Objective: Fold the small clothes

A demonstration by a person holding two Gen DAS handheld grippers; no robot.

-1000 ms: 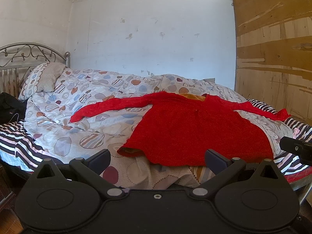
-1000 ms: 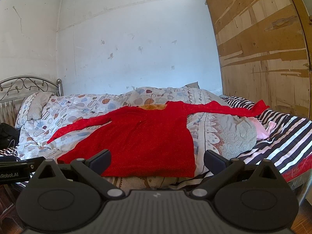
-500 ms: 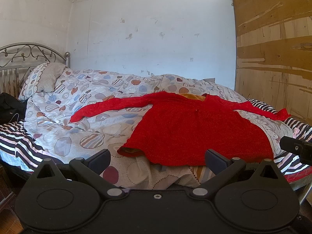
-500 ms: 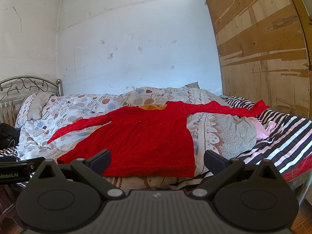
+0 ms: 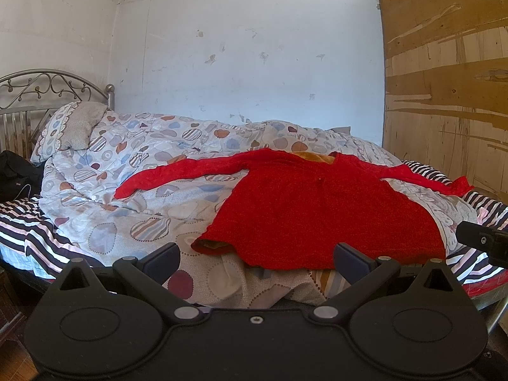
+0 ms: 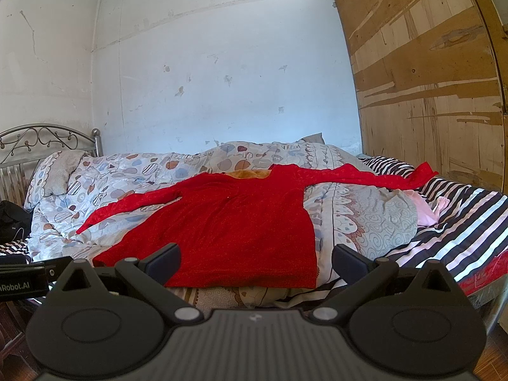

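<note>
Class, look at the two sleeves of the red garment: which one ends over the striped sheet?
The right-hand sleeve of the red knitted long-sleeved top: its cuff reaches the black-and-white striped sheet; the other sleeve stays on the patterned quilt.

The bed (image 5: 19, 231) carries a patterned duvet (image 5: 133, 165) with a red garment (image 5: 317, 209) spread flat; a pillow (image 5: 73, 127) far left, perhaps pink cloth (image 6: 425, 209) right.

I am looking into a home bedroom: a metal-framed bed (image 5: 57, 85), a patterned quilt (image 5: 133, 171), a pillow (image 5: 73, 127), scuffed white walls (image 6: 222, 79).
</note>
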